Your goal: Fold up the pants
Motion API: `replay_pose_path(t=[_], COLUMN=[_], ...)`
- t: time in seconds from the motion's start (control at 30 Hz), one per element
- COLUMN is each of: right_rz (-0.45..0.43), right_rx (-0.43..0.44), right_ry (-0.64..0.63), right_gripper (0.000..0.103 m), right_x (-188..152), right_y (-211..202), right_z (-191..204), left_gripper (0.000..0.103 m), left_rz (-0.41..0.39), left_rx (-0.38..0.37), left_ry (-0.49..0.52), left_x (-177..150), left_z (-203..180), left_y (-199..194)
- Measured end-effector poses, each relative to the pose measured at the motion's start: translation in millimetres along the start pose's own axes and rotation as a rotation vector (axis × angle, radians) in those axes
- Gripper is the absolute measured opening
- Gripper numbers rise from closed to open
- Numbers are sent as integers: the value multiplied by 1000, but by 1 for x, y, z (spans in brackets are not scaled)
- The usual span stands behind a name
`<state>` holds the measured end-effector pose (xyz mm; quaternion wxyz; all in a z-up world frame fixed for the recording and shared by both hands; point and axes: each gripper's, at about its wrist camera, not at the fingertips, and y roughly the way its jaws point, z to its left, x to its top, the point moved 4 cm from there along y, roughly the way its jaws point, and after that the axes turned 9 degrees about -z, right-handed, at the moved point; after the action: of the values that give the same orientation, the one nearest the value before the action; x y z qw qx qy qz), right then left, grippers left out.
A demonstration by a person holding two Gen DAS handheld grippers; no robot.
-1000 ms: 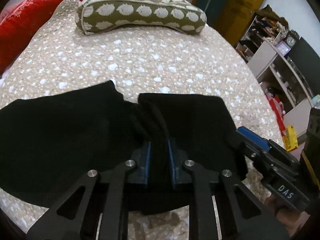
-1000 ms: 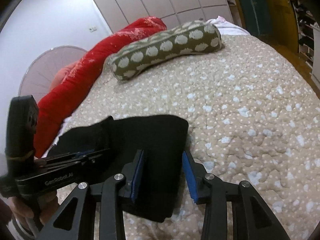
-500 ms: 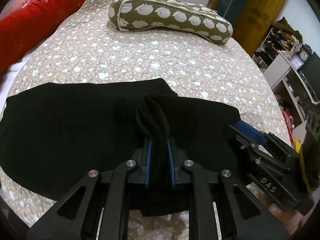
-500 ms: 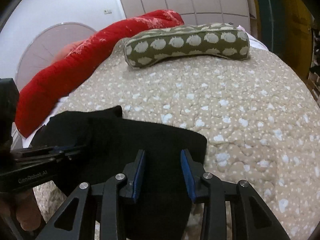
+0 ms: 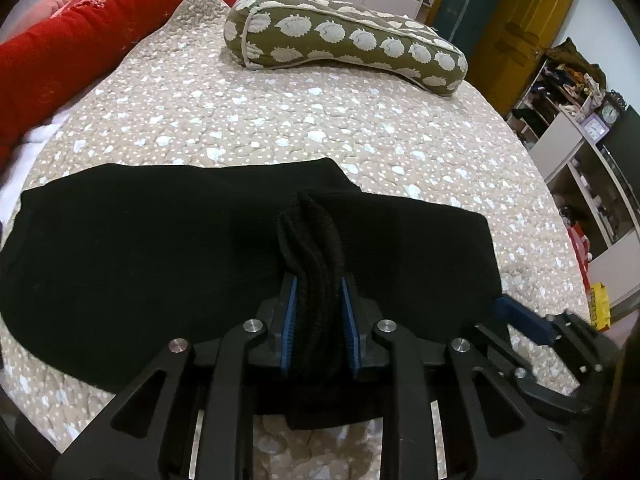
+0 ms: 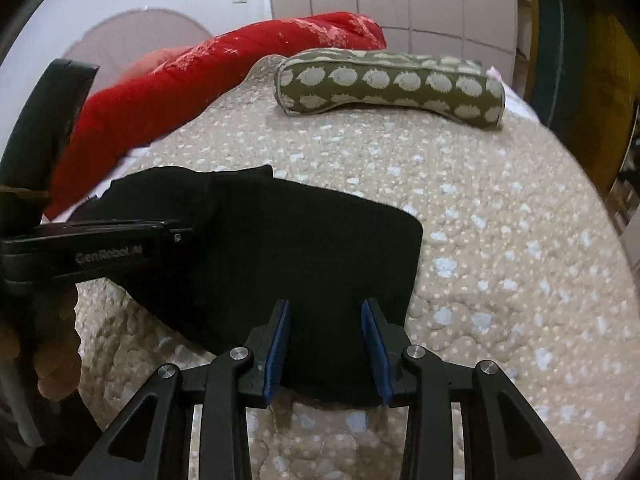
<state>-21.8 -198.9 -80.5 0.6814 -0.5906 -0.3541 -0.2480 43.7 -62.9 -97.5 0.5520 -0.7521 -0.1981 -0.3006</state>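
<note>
The left gripper [image 5: 318, 316] is clenched on a bunched ridge of the black knit pants [image 5: 160, 248]. The right gripper [image 6: 326, 344], at its 3 o'clock, stands parted over the pants' edge.

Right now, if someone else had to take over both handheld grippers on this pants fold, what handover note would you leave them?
Left gripper: shut on a bunched ridge of the black knit pants at their near edge.
Right gripper: jaws apart, straddling the near edge of the pants' right end; whether it grips is unclear.
Pants: lying across the beige dotted quilt, one layer folded over at the right end, edges not squared.
The olive hedgehog-print bolster pillow and red blanket lie farther back, apart from the pants.
Done: a first fold appears laid.
Left: probably release, smooth the bunch, fold again.
</note>
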Motion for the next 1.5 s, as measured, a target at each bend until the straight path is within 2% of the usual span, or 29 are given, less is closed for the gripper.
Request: replay_pose_path(t=[0.07,0.23,0.5,0.9,1.27,1.5], right_rz=[4,-52,-43,20,-1,30], right_rx=[18,34,15,11,25,12], right_ry=[8,36,74,25,1,-48], right_gripper=[36,36,36,38,39,39], right_x=[8,25,34,32,44,40], right_y=[-6,-18,4,43,39,53], right_z=[0,0,9,36,50,61], left_gripper=[24,42,42,42,42,42], left_rz=[-1,-45,-60,-47,-77,-83], left_rx=[19,69,108,121,125,132], left_ry=[2,4,-28,-80,-160,-204], left_x=[-1,-3,-4,-10,-10,-14], left_z=[2,11,28,46,73,92], left_y=[-6,-23,-35,-33,-57,-68])
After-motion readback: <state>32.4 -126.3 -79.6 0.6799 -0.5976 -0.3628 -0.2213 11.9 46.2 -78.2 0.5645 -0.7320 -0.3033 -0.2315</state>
